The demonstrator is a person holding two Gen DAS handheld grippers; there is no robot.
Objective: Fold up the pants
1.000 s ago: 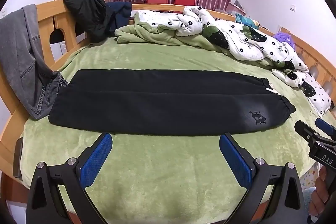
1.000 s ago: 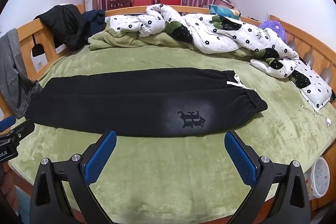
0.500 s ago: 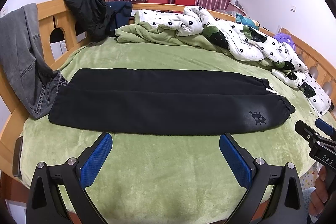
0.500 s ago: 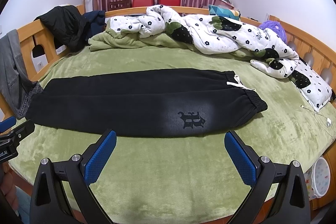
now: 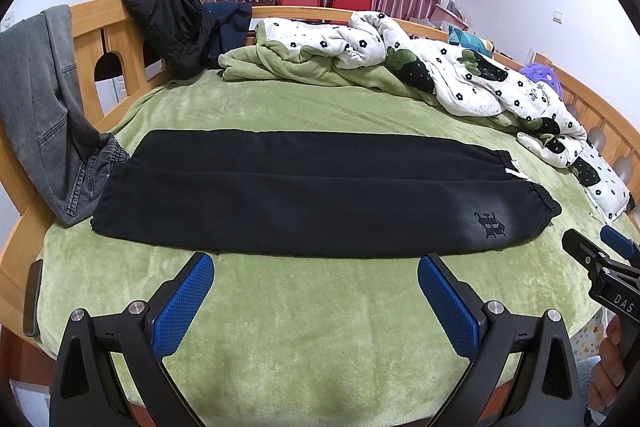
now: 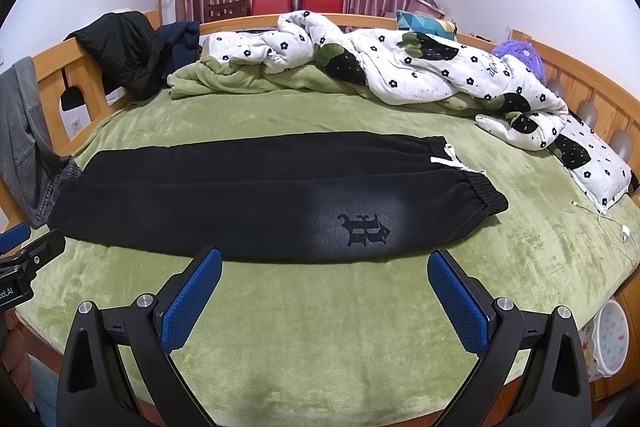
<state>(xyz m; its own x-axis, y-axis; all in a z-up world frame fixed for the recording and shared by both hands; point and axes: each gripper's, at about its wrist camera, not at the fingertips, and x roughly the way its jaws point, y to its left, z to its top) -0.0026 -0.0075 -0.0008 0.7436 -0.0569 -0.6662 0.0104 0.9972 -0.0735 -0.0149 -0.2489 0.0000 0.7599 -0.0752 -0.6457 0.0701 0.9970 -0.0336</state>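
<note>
Black pants [image 5: 304,193] [image 6: 256,195] lie flat across the green bed, one leg laid over the other, waistband with a white drawstring [image 6: 450,159] at the right and leg ends at the left. A dark logo [image 6: 364,229] shows near the waist. My left gripper [image 5: 316,277] hovers open above the blanket, just short of the pants' near edge. My right gripper [image 6: 325,273] is likewise open and holds nothing, in front of the logo. Each gripper shows at the side of the other's view.
The bed's green blanket [image 5: 320,327] has a wooden frame [image 5: 88,39] around it. Grey jeans [image 5: 36,99] and a black jacket [image 5: 168,23] hang on the left rail. A rumpled floral duvet [image 6: 420,75] fills the back and right. A white charger cable [image 6: 616,227] lies at the right.
Both grippers have drifted very slightly; the pants have not moved.
</note>
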